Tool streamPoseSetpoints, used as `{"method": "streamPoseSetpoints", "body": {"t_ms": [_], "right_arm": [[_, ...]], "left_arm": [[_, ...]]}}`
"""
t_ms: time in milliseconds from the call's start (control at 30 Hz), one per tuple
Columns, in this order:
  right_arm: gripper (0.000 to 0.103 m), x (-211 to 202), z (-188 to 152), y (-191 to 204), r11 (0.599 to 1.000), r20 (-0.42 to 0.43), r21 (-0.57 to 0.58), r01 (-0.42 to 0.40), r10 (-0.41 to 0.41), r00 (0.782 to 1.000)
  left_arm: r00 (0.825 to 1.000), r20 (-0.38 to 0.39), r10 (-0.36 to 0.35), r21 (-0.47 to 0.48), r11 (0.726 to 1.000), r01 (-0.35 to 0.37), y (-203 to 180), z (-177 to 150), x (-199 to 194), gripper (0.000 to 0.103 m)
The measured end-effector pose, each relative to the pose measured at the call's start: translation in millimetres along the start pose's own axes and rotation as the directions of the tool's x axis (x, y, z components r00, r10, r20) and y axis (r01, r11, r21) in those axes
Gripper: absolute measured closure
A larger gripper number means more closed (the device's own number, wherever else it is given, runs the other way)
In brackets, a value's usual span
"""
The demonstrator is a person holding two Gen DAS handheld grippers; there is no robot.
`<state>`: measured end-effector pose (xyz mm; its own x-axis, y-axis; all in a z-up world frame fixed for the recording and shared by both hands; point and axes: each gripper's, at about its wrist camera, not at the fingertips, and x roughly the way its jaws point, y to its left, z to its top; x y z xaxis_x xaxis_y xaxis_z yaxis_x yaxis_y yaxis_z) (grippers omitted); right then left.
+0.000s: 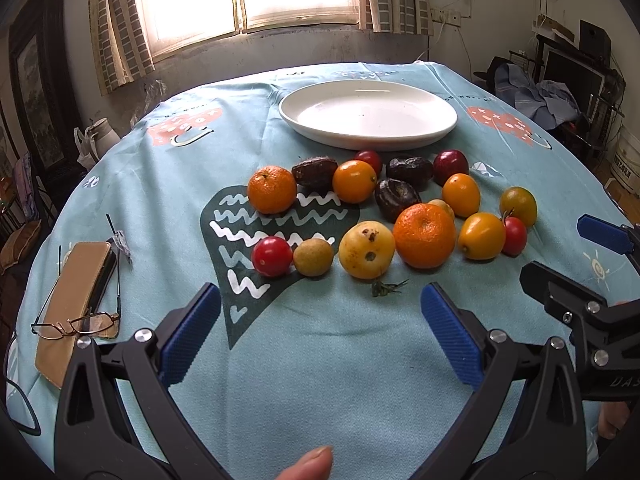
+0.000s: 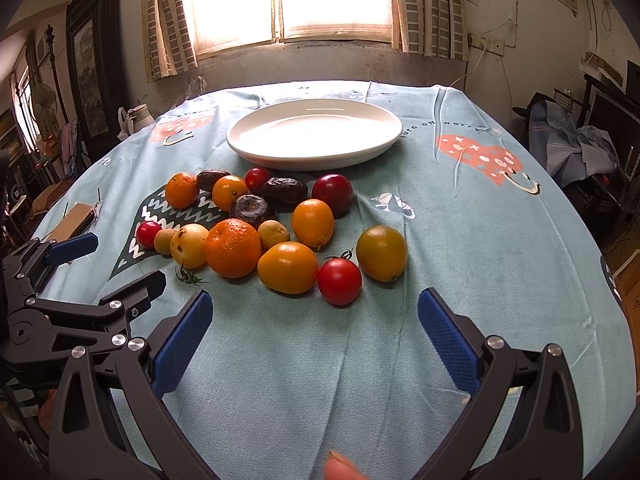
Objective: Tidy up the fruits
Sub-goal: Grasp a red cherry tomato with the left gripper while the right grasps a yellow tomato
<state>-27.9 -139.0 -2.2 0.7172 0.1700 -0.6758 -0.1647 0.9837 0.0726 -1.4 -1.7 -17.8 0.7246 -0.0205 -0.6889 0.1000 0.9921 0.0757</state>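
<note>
Jaws gape empty on both the left gripper and right gripper. The fruits lie clustered on the desk just ahead, before the bare plate; the red tomato sits nearest the right gripper.

I see the plate at the far side of the worktop, fruit cluster just in front of it. Big mandarin sits mid-cluster, guava touching its left, then longan and cherry tomato further left. Second mandarin behind those. Dates in the back row near the plate. Glasses lie on a case at the worktop's left edge, well apart from the fruit.
</note>
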Motion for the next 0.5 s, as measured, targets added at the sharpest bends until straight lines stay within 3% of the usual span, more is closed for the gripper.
{"method": "streamPoseSetpoints", "body": {"t_ms": [167, 267, 367, 433, 500], "right_arm": [[0.001, 2.6, -4.7, -17.1, 0.98, -0.01, 0.066, -0.186, 0.187, 0.982], [0.001, -0.6, -10.0, -39.1, 0.92, 0.017, 0.151, -0.362, 0.363, 0.932], [0.001, 4.3, -11.3, -48.8, 0.932, -0.034, 0.189, -0.31, 0.321, 0.946], [0.001, 8.9, -12.7, -50.6, 0.944, -0.082, 0.176, -0.28, 0.298, 0.951], [0.001, 11.7, -15.2, -52.0, 0.945, -0.113, 0.176, -0.276, 0.297, 0.948]], "left_arm": [[0.997, -0.069, -0.031, -0.032, 0.999, 0.029, 10.0, -2.1, 16.8, 0.002], [0.989, -0.142, -0.043, -0.021, 0.999, 0.041, 14.2, -1.3, 28.3, 0.002], [0.97, -0.233, -0.067, 0.001, 0.998, 0.069, 15.5, -5.0, 42.4, 0.002], [0.965, -0.24, -0.111, -0.032, 0.994, 0.106, 23.8, -4.7, 45.1, 0.002], [0.965, -0.234, -0.121, -0.006, 0.992, 0.123, 25.2, -7.4, 44.0, 0.002]]}}
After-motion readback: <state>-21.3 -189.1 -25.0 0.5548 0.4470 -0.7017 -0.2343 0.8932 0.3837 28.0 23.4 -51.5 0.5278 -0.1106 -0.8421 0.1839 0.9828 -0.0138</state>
